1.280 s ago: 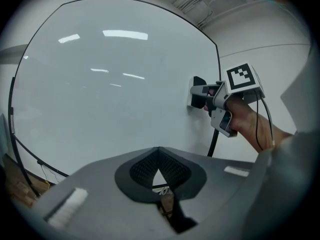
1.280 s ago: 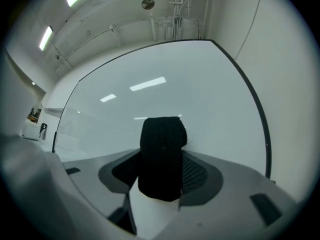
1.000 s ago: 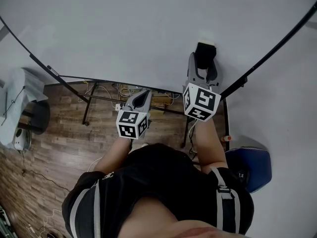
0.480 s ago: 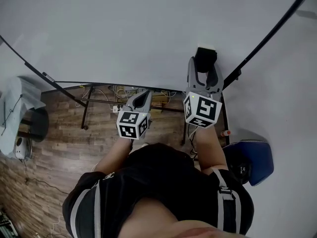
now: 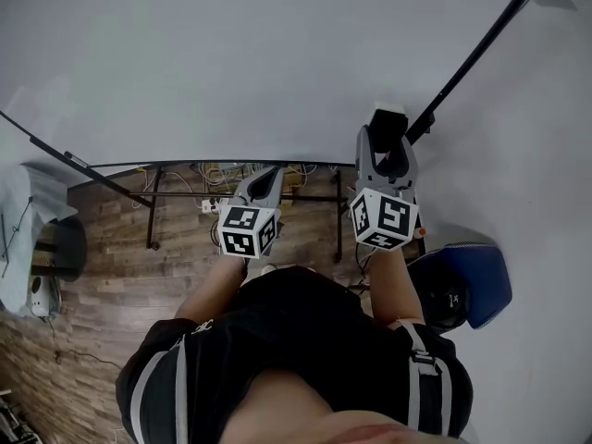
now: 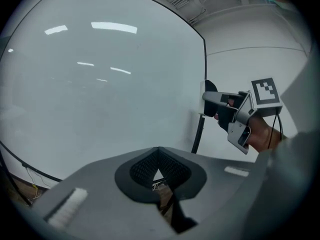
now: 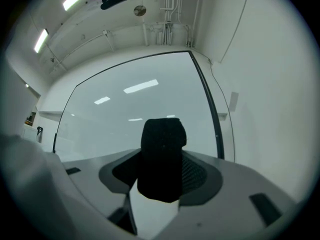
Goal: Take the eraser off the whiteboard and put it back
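Note:
The whiteboard (image 5: 231,63) fills the upper part of the head view; its black frame edge (image 5: 467,58) runs diagonally at the right. My right gripper (image 5: 386,137) is shut on the eraser (image 5: 387,117), a white block with black felt, just in front of the board near that right edge. In the right gripper view the eraser (image 7: 161,159) stands between the jaws before the whiteboard (image 7: 125,114); whether it touches the board I cannot tell. My left gripper (image 5: 268,176) hangs lower at the left, shut and empty. The left gripper view shows its closed tips (image 6: 158,151) and the right gripper (image 6: 216,102).
The board's stand legs (image 5: 153,220) and cables (image 5: 217,169) sit on the wooden floor below. A blue seat (image 5: 472,289) is at the lower right, close to my right arm. A chair draped in white cloth (image 5: 32,215) stands at the left. A white wall (image 7: 265,84) lies right of the board.
My right gripper has carried the eraser rightward and lower in the head view, closer to the board's right frame edge. The left gripper has barely shifted in the picture.

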